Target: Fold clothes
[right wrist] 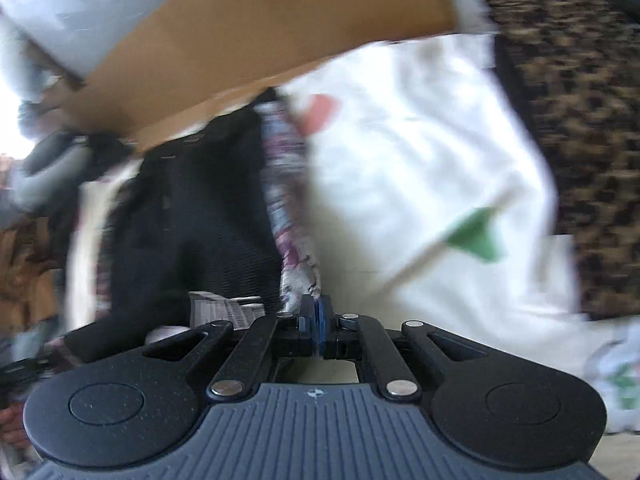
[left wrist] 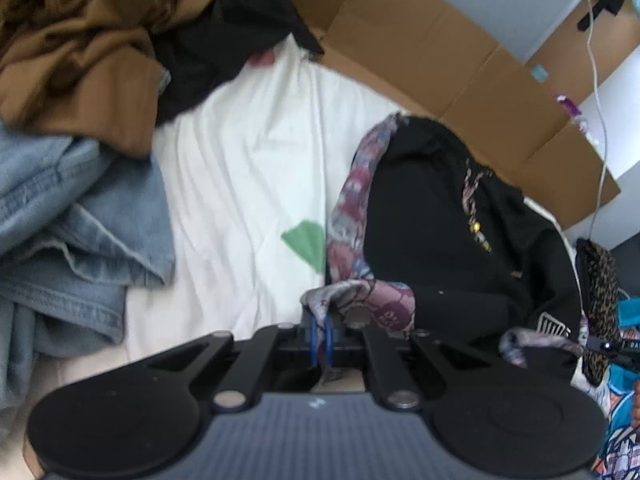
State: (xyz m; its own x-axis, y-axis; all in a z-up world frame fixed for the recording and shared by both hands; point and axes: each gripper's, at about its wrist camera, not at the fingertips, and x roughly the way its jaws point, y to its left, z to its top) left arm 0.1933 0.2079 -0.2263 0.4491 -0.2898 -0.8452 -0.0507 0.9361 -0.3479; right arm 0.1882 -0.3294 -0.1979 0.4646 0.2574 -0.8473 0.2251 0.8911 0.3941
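the left gripper point(left wrist: 320, 330) and the right gripper point(right wrist: 316, 316) each pinch a patterned edge of the black cloth garment point(left wrist: 440, 220), held above the white sheet point(left wrist: 248, 168).

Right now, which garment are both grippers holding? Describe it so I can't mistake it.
On the white sheet, right of the denim and brown clothes, lies a black garment. Only it has a pink-and-blue patterned lining, which the left gripper and right gripper pinch.

Soft, even daylight; heavy motion blur (worst in right wrist view), fisheye-bent edges.
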